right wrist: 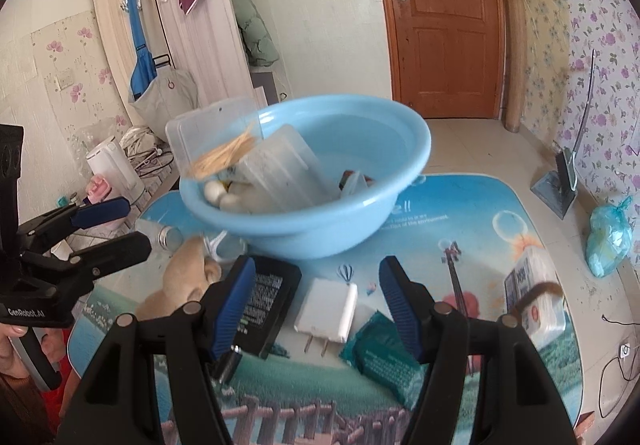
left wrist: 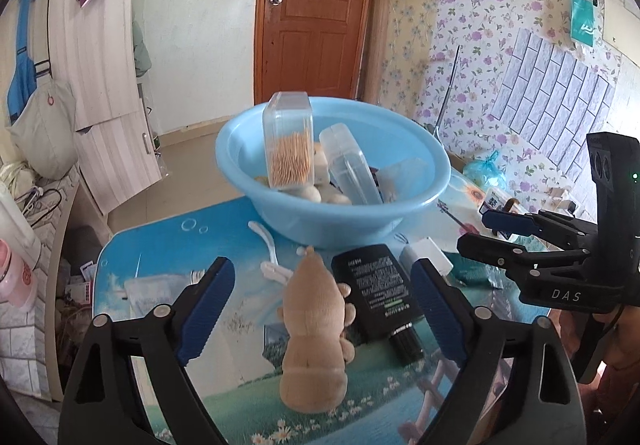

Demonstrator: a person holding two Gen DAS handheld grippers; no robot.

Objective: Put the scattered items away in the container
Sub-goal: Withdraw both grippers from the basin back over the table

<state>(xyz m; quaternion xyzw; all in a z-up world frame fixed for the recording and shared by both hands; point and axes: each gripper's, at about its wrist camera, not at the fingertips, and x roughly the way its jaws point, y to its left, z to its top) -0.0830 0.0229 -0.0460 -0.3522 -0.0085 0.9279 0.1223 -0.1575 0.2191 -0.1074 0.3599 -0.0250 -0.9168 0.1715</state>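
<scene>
Left wrist view: the left gripper stands wide open and holds nothing; the plush toy and the black tube lie on the table between its fingers, untouched by the pads. Beyond them the blue basin already holds a toothpick box, a clear case and several pale round items, so the tidying is judged partly done. A white hook and a clear packet remain outside. The right gripper enters at right.

Right wrist view: the right gripper is open, nothing held; a white charger lies between its fingers, and a teal pack just beside it. A tissue pack lies farther right and a small bottle near the basin, all still to be gathered. The black tube under the left finger crowds access to the charger.
</scene>
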